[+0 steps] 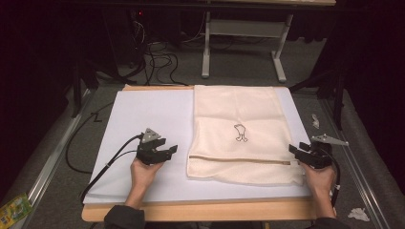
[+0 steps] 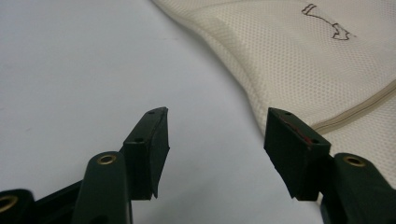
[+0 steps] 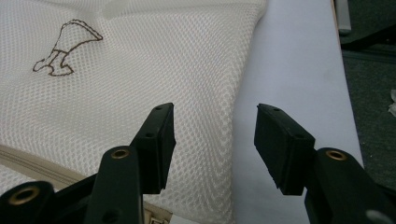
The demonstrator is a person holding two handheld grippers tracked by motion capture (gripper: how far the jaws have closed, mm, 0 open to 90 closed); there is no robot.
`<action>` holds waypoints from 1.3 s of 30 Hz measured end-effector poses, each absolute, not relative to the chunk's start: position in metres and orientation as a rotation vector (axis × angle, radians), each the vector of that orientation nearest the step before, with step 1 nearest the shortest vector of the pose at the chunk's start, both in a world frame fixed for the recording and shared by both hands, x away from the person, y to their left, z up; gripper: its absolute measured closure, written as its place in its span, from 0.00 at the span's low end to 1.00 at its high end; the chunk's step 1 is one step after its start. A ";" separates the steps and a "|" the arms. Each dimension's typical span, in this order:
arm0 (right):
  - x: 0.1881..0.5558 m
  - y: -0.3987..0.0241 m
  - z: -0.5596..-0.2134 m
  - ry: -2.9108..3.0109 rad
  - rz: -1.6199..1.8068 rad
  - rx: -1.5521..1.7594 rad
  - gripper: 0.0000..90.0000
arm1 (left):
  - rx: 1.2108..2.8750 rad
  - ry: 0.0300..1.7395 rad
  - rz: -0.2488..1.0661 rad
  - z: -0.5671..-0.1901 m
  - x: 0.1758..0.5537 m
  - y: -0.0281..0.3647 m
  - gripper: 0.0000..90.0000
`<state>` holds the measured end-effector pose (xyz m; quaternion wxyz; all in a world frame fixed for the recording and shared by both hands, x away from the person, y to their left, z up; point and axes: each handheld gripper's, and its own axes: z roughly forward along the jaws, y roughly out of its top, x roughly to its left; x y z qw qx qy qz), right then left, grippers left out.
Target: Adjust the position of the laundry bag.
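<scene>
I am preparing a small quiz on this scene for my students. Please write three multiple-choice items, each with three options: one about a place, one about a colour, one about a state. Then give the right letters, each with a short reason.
1. Where does the mesh bag lie on the white board?
A. on its left half
B. on its right half
C. hanging over its near edge

2. What colour is the mesh bag?
A. cream
B. blue
C. black

3. How does the left gripper stand?
A. shut on the bag
B. shut on a cable
C. open, with nothing between its jaws

Answers:
1 B: the high view shows the bag covering the right half, with the left half bare.
2 A: every view shows cream mesh with a dark outline drawing.
3 C: the left gripper view shows its jaws apart over the bare board, beside the bag's edge.
</scene>
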<state>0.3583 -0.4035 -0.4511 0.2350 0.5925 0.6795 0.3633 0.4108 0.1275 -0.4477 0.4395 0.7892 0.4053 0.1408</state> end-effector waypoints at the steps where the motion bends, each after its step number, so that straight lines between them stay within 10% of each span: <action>1: 0.358 -0.404 -0.451 1.865 0.997 1.626 0.55 | 1.961 1.007 0.350 -0.448 0.411 0.128 0.45; 39: 0.394 -0.397 -0.448 2.005 0.845 1.737 0.64 | 2.075 1.054 0.226 -0.466 0.450 0.045 0.51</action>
